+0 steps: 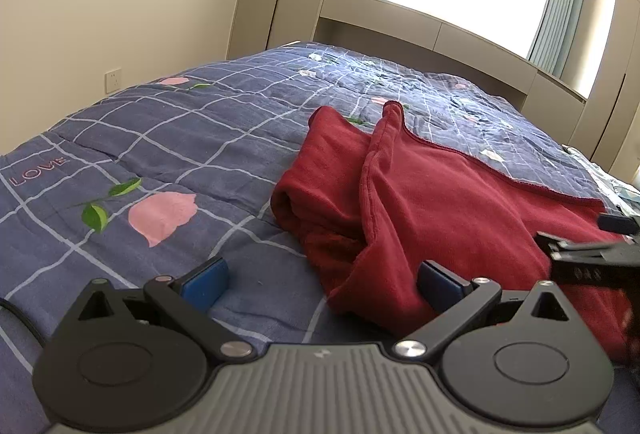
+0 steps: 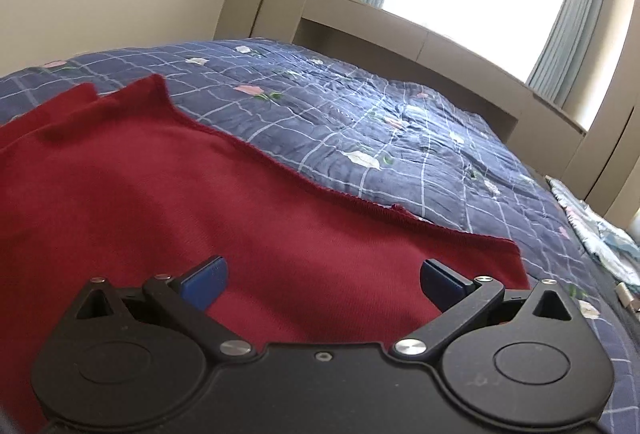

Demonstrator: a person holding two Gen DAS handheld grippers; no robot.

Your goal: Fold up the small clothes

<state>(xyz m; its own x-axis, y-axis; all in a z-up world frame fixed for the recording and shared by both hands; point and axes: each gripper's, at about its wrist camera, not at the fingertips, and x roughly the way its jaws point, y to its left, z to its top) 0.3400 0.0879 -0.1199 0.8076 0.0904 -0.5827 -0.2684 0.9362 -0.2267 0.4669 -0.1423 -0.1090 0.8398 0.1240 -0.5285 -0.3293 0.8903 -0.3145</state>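
A dark red garment (image 1: 432, 193) lies on the blue checked bedspread (image 1: 180, 137), partly folded, with a raised fold along its left side. My left gripper (image 1: 322, 284) is open at the garment's near left edge; its right blue pad (image 1: 438, 284) sits against the cloth and its left pad rests over the bedspread. My right gripper (image 2: 322, 284) is open and empty, low over the flat middle of the red garment (image 2: 200, 193). The right gripper's black fingers (image 1: 580, 254) also show at the right edge of the left wrist view.
The bedspread (image 2: 400, 121) has pink flowers and white grid lines. A headboard shelf (image 1: 420, 29) and a bright window with curtains stand behind the bed. A light patterned cloth (image 2: 600, 234) lies at the bed's far right edge. A wall with a socket (image 1: 113, 79) is on the left.
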